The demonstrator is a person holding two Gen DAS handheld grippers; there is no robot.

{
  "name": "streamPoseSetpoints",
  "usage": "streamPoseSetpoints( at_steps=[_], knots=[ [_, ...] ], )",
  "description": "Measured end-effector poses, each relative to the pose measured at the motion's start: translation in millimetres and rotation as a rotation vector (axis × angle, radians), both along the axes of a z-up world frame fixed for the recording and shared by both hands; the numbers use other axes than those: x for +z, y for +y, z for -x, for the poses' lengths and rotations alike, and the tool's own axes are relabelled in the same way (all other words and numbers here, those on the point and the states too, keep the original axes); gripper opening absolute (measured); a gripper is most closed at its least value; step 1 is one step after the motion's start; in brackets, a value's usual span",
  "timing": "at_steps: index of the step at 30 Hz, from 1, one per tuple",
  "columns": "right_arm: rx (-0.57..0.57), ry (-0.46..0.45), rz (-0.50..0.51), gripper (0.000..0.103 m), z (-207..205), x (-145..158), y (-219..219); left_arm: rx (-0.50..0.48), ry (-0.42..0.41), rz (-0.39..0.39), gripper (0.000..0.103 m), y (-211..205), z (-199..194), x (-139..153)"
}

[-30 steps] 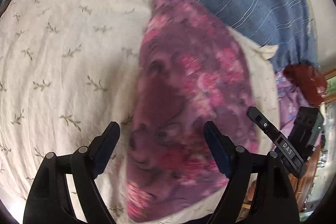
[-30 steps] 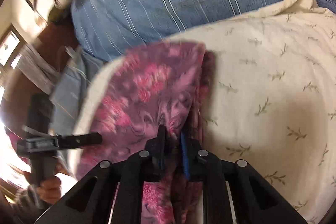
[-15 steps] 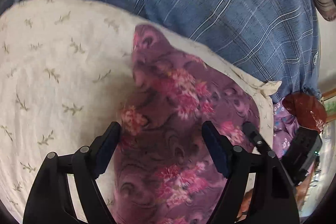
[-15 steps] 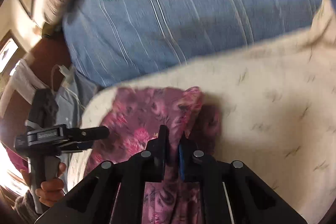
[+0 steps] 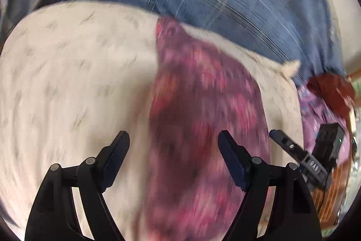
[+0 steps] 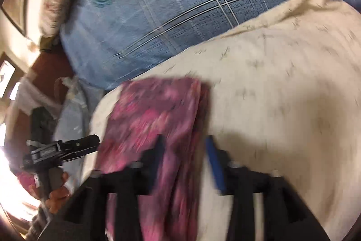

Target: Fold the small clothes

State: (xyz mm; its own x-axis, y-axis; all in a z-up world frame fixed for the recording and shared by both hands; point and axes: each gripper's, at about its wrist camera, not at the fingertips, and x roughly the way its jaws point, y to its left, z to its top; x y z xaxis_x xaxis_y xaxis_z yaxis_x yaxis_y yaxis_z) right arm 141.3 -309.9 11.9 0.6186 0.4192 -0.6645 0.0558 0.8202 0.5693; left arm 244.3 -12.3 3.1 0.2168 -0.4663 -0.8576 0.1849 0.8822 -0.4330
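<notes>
Floral garment [image 6: 155, 114] lies between opening right gripper [image 6: 185, 150]; left gripper [image 5: 173, 143] wide, empty.

The right claw [image 6: 185, 157] is filling the bottom of the blurred view, its jaws opening, with a strip of the folded purple cloth with pink flowers [image 6: 153, 114] running between the black finger on the left and the blue-padded finger [image 6: 214, 164] on the right; the blur is hiding whether either pad is touching it. The cloth is lying on a cream sheet printed with small grey sprigs [image 6: 282, 87], and beyond the sheet a blue blanket with pale checked lines [image 6: 176, 10] is spreading across the top. At the left edge a hand [image 6: 56, 193] is gripping the handle of the left claw [image 6: 90, 142], whose tip is reaching just beside the cloth's left edge.
</notes>
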Motion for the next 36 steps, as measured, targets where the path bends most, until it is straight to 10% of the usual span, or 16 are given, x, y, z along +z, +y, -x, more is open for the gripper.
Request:
streamPoseSetpoints(
  at_steps=[7,9,10,12,19,28,36],
  knots=[
    [0.057,0.029,-0.069,0.06,76.0,-19.8,34.6,0.051,0.122,0.118,0.081,42.9,83.2,-21.8],
    [0.087,0.052,-0.018,0.045,73.2,-27.2,51.7,0.048,0.15,0.108,0.081,40.4,96.0,-23.9],
    [0.111,0.043,0.045,0.02,73.4,-23.9,61.7,0.048,0.15,0.1,0.081,37.2,102.6,-22.4],
    [0.119,-0.007,0.085,0.017,81.6,-8.4,67.9,0.051,0.121,0.065,0.081,31.7,109.3,-18.0],
    [0.084,0.029,0.218,0.02,86.8,-25.6,68.8,0.018,0.042,-0.118,0.083,13.1,115.3,-24.9],
    [0.003,-0.135,0.215,0.035,98.4,33.4,60.2,0.023,-0.229,-0.086,0.083,9.9,121.9,57.5],
    [0.074,-0.111,0.28,0.033,66.5,1.8,80.2,-0.018,-0.156,-0.179,0.083,-16.4,90.7,-0.8]
  ],
)
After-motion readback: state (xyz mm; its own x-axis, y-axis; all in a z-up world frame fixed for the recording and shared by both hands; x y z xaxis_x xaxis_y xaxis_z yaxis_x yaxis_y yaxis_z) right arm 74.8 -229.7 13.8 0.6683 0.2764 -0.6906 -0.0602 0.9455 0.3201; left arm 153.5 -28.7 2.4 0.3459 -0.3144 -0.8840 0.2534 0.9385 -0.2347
